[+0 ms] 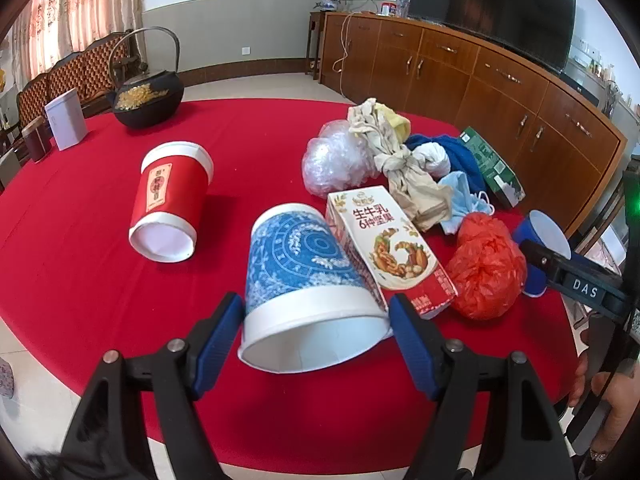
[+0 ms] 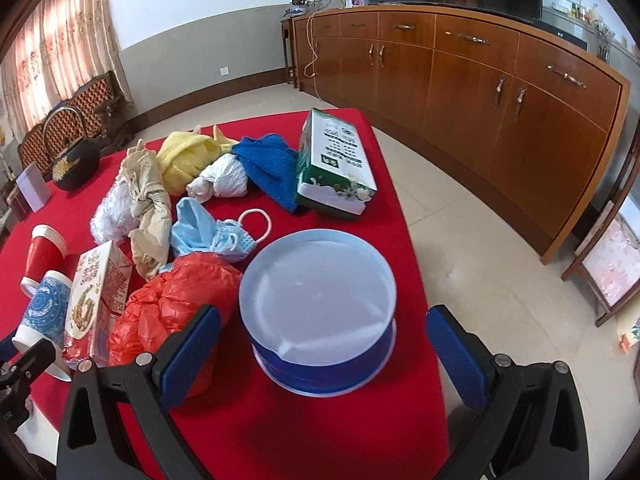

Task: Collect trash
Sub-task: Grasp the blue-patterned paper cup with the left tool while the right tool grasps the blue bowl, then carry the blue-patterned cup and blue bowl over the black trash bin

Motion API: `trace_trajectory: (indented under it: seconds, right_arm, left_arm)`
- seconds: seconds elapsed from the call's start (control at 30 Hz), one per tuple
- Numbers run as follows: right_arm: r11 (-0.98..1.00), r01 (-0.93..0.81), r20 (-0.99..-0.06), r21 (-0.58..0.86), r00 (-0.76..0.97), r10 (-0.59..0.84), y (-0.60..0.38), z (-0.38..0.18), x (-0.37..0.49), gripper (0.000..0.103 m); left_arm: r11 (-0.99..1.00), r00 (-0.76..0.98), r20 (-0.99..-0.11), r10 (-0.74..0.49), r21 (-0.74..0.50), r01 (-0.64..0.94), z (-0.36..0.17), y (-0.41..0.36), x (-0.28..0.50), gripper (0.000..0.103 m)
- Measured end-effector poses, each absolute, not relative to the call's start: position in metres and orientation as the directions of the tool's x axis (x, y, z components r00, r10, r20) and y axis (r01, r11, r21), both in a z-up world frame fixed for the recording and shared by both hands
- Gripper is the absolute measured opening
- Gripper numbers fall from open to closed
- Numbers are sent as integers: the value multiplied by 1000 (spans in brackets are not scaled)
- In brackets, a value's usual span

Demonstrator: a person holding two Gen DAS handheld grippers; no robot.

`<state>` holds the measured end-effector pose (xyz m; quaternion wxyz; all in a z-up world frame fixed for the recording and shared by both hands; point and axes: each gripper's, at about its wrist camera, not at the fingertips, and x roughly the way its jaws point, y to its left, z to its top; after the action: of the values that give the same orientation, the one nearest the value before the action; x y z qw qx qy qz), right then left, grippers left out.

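My left gripper [image 1: 316, 332] sits at the near edge of the red tablecloth [image 1: 100, 280], its blue pads [image 1: 218, 336] closed on the white rim of a blue-patterned paper cup [image 1: 308, 280] that lies on its side, mouth toward me. The pads press against both sides of the rim, so I read it as grasped.

My right gripper [image 2: 320, 344] is released: its pads [image 2: 188, 344] stand well apart on either side of an upright blue paper cup [image 2: 320, 304] near the right edge of the cloth, touching neither side of it.

Just beside the patterned cup lies a milk carton [image 1: 390, 244] printed with nuts, and against that a crumpled red plastic bag [image 1: 486, 266]. Behind them toward the far edge is a heap: clear crumpled plastic [image 1: 336, 162], a knotted beige bag [image 1: 404, 164], a yellow cloth [image 2: 188, 156], a white bag [image 2: 224, 178], a blue towel [image 2: 272, 168], a light blue face mask [image 2: 224, 236] and a green carton [image 2: 336, 160].

A red paper cup [image 1: 170, 200] lies on its side, well apart to the left. At the far left edge stand a black iron kettle [image 1: 148, 100] and a white tin [image 1: 66, 120].
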<state>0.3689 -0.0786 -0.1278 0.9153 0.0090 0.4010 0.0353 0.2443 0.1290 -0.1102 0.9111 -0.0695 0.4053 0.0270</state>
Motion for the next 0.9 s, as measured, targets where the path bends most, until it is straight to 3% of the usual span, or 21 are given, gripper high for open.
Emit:
trace_trajectory:
  seconds: [0.07,0.17,0.6,0.9]
  right_arm:
    - [996,-64,-733,58,675,86,-78,-129,370,98]
    - [995,-76,-737,68,668,101,-76,-131,372,79]
    - [992,-90,-721,94,681,130,-80,-128,358,78]
    - [991,-103,-733,91,666,136,-78,-131,350,79]
  left_arm:
    - [988,676,-737,-12,-113,-105,-110,130,243,75]
    - [986,687,-727,-17,-125,-109,-110,132,241,72]
    - [985,708,-707,-6,-125,-117,-109,135,231,62]
    - [980,694,-719,44,-104,-171,-111,138,230,87]
